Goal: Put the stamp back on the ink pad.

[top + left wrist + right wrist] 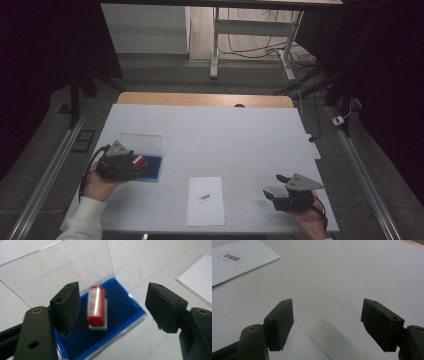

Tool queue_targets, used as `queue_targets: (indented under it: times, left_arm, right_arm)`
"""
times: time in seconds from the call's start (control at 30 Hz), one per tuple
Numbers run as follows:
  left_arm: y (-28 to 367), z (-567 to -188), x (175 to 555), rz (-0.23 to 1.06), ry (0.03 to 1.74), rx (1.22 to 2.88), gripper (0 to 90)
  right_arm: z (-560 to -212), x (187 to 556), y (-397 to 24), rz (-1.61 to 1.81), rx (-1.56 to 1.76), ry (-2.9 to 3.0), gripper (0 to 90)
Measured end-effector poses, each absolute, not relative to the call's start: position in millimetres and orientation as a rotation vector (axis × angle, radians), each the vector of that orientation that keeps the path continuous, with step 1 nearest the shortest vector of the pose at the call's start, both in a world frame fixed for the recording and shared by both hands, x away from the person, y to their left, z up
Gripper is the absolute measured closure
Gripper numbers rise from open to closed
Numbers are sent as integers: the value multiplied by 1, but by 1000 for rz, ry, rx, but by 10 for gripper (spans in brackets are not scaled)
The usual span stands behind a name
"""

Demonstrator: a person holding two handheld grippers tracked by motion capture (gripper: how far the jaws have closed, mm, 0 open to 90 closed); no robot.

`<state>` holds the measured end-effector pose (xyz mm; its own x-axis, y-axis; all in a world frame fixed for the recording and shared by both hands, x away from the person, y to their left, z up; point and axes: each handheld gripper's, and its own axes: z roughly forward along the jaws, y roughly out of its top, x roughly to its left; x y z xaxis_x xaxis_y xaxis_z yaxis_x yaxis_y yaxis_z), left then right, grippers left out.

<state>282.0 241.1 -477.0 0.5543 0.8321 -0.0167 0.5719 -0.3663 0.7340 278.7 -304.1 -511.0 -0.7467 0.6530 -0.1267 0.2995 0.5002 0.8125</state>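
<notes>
Table (240,130): white top, centre of the high view; wooden edge along its far side.

Left gripper (131,165): lower left of the high view, held in a hand (97,186) with a white sleeve; grey three-cornered plate on top; jaws spread wide in the left gripper view, nothing between the pads; released.

Red stamp (96,306): centre of the left gripper view, a red cylinder on a white base, standing on the blue tray; it lies between the two jaws as seen from that camera but apart from both; in the high view its red top shows just at the left gripper's front end.

Blue tray (120,311): shallow, dark blue inside with a brighter blue rim; left of centre in the high view, on the table; a clear hinged lid (62,270) stands open behind it, toward the upper left of the left gripper view.

White paper sheet (205,201): lower centre of the high view, flat on the table, a small barcode label (205,198) near its middle; also at the upper left of the right gripper view; well apart from the tray.

Right gripper (274,186): lower right of the high view, held in a hand (309,220); jaws apart over bare table top in the right gripper view; released, holding nothing.
</notes>
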Motion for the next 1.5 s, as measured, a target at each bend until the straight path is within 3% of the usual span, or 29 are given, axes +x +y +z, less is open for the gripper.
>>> queue_targets:
  times: [0.73, 1.5]
  left_arm:
    - [222, -501, 216, 430, 1002, 2012, 271]
    - [222, -512, 218, 418, 1008, 2025, 285]
  right_arm:
    - [-510, 277, -306, 1158, 782, 2312, 255]
    - [-508, 274, -307, 1193, 772, 2302, 260]
